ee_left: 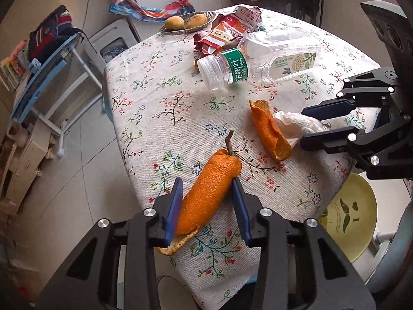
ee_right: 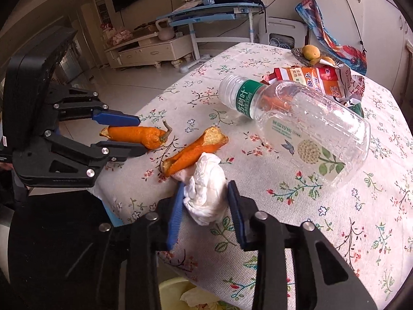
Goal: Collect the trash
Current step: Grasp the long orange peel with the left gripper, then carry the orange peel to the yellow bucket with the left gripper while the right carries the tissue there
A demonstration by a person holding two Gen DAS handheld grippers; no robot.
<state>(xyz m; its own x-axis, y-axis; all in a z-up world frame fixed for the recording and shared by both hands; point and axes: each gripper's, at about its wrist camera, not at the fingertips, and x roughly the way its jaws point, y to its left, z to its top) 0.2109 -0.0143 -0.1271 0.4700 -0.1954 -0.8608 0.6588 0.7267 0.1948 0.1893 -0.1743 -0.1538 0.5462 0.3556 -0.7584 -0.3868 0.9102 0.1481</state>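
Stemmed orange peel (ee_left: 210, 193) lies at the near edge of the surface (ee_left: 160, 98), long axis running 1 to 7 o'clock in the left wrist view, stem end away from the camera. It sits squarely between the left gripper (ee_left: 207, 208) fingers, which have narrowed onto its two long flanks, so the grip runs across the short axis. Both pads look to be touching; peel not yet lifted.

Crumpled white tissue (ee_right: 206, 196) lies at the same edge, between the right gripper (ee_right: 204, 213) fingers, also narrowed to the wad's width and pinching it. The second orange peel (ee_right: 193, 152) touches the tissue at its 11 o'clock, long axis 2 to 8 o'clock, outside both grips.

Clear plastic bottle (ee_right: 304, 126) on its side at 1 o'clock of the tissue, snack wrapper (ee_right: 317, 80) behind it. Yellow bin (ee_left: 353, 211) below the surface edge, on the right gripper's side, so right is nearer the drop.

Judgement: each hand has its own item; a straight lift clears, but the tissue may drag the loose peel.
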